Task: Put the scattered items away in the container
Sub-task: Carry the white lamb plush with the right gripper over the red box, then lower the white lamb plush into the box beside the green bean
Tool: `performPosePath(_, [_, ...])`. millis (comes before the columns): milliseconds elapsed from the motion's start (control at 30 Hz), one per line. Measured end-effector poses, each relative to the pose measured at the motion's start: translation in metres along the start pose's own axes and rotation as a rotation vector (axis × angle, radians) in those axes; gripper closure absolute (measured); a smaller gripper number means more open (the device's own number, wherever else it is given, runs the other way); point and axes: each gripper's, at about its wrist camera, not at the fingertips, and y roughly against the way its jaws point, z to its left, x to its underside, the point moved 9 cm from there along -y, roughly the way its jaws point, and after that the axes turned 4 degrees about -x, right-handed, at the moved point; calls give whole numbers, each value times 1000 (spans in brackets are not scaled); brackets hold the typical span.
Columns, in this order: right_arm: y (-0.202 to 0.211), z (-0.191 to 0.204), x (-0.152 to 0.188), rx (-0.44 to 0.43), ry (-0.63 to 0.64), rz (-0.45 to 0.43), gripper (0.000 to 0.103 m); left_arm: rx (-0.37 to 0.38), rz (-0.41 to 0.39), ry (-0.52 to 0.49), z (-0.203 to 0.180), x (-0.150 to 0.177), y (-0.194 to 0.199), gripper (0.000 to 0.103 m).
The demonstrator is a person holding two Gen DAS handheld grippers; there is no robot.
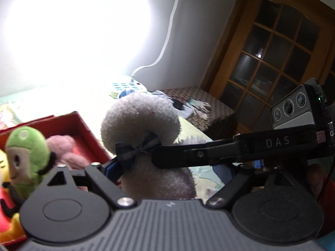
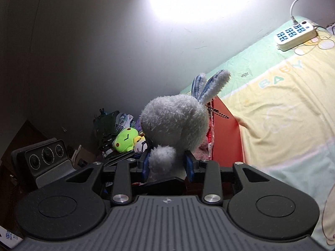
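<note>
Plush rabbit (image 2: pixel 175 123), grey-white and fuzzy, hung between the blue-padded fingers of the right gripper (image 2: pixel 167 163), which was closed in on its lower body beside the round white tail. Its striped ears pointed up toward the wall, and a small ball chain dangled from its head. Seen from the left wrist camera, the same rabbit (image 1: pixel 140 125) showed a dark bow at its neck, and one black finger of the right gripper (image 1: pixel 188 156) reached across to press into it from the right. The left gripper (image 1: pixel 136 171) sat close under the toy; one blue pad showed just beside the bow, but the other finger was hidden behind the plush, so I could not tell whether it had any grip. The rabbit was held just beside the red box (image 1: pixel 77 125), above its near edge, over the pale yellow and green bedsheet (image 2: pixel 282 115). Inside the box lay a green plush (image 1: pixel 27 159) and a pink plush (image 1: pixel 67 148). A white power strip (image 2: pixel 297 34) rested on the sheet near the wall.
</note>
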Motion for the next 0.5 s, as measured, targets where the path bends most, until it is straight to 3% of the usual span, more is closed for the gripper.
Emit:
performPosePath(133, [-26,7,-6,-29,44,48,67,-47,-10,71,28,-1,9,15])
performPosePath(333, [-53,6,-11,-25,79,117,67,-60,-3,201,61,8,4,14])
performPosePath(500, [-73,2,-9,-1,95,169,67,-89,16,231,77,12,-3,14])
